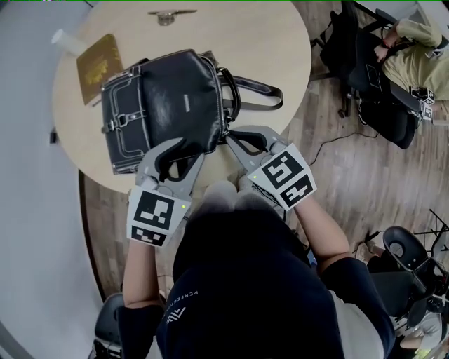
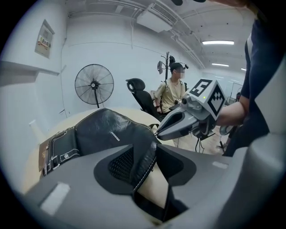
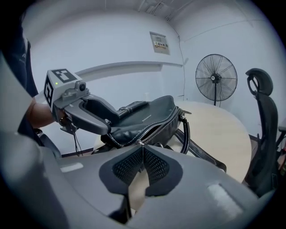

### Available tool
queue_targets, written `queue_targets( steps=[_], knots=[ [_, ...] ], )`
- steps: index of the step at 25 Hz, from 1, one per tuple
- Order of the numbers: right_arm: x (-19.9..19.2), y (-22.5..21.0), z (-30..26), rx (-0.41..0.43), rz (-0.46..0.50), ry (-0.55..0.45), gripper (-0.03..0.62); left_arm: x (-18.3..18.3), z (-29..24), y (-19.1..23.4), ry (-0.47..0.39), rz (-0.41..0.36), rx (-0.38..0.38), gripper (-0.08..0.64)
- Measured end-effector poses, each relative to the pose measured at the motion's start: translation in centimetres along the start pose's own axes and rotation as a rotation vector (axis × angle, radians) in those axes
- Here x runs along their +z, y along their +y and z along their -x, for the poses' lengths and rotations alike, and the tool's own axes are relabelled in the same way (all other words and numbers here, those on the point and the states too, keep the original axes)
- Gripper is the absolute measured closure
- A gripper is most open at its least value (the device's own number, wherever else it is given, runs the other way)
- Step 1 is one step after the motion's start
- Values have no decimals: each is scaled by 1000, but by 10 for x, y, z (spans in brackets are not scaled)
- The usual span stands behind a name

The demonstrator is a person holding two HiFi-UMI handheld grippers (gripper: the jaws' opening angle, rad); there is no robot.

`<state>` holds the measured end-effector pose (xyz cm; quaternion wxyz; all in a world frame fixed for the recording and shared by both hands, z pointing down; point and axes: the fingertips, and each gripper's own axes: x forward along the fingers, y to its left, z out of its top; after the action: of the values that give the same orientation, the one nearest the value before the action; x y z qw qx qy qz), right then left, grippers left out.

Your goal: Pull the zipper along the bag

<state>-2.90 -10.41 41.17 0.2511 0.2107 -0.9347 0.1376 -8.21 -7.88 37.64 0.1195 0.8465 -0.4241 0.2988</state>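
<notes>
While the bag (image 1: 168, 98) lies on its side at the near edge of the table (image 1: 280, 42), both grippers sit at the end of it closest to the person.

Bag: black leather with white stitching, buckled pocket toward the table's left edge. Strap (image 1: 256, 91) loops out toward the right, flat on the tabletop. Zipper (image 3: 156, 127) runs along the bag's top edge, toward the strap ring.

Right gripper (image 3: 142, 146): jaws pressed together, clenched on the small metal pull (image 3: 141, 143) at the zipper's near end. No gap between the pads in the right gripper view. In the head view this gripper reaches in from the right, its tips at the bag's near right corner.

Left gripper (image 2: 145, 156): jaws standing apart, released. A stitched edge of the bag stands between the pads, close against the left one; the right pad is clear of it. Whether the left pad actually touches the leather I cannot tell. In the head view it comes in over the near edge of the table, at the bag's near end.

The two grippers are near each other but apart.

Also on the table: brown book (image 1: 98, 66) at the far left edge, just beside the bag; white cup (image 1: 68, 41) beyond the book; small metal item (image 1: 170, 14) at the far edge.

Off the table: fan (image 2: 94, 85) by the wall, seated person (image 2: 172, 91) in an office chair.
</notes>
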Motion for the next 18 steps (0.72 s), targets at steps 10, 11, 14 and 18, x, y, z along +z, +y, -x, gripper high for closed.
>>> queue_targets(
  steps=[10,11,14,18],
  knots=[
    [4,-2,5,13,-39,23,578,-2,-8,-21,55,-226,-144,325],
    [4,-2,5,11,-46,25,578,-2,-10,-19,59,-249,-138,327],
    [2,-2,5,9,-81,31,578,-2,-13,-16,47,-285,-146,348],
    [-1,-2,5,14,-128,41,578,0,-14,-17,8,-321,-186,364]
  ],
)
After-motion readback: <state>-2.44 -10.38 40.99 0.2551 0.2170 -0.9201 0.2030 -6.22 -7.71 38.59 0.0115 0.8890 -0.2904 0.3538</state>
